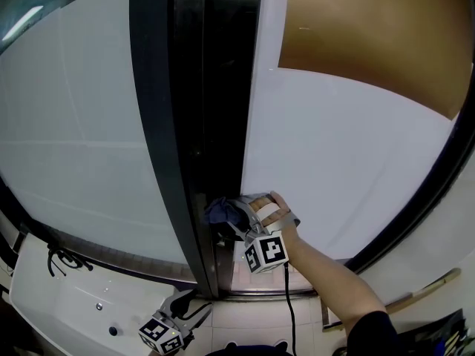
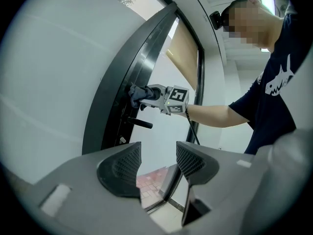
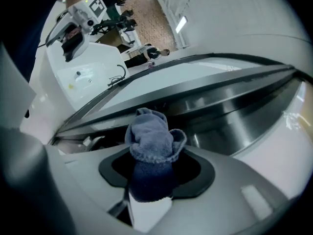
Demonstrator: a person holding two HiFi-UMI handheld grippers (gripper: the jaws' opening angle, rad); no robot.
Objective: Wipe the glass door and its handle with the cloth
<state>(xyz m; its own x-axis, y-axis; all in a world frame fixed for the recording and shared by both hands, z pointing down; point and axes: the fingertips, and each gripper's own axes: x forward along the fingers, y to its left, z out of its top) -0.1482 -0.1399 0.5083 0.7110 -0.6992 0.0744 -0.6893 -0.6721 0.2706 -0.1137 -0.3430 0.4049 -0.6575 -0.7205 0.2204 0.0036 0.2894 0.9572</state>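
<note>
Your right tool (image 1: 239, 227) is closed on the cloth (image 1: 221, 212). The jaws pinch its dark lower part, and a grey-blue bunch stands out in front of them. This bunch is at the dark frame (image 1: 215, 110) of the glass door (image 1: 341, 162), on the left edge of its pale glass. It seems to touch the metal, but I cannot be sure of the contact. In the left gripper view the handle (image 2: 138, 123), a short dark bar, comes out from the frame just below the cloth. Your left tool (image 2: 157, 163) hangs low and near to you, with the jaws apart and nothing between them.

I judge that you are wiping the frame beside the handle. Press until the bunch flattens a little, so that the cloth rubs and not only its tip. Only a short part of the cloth stands out, so tilt the right tool to hold the hard jaws off the metal and the glass. Go slowly down to the handle. Lay the cloth over the bar and draw it along the whole length, then do the underside also. If the door swings under your push, press more lightly.
</note>
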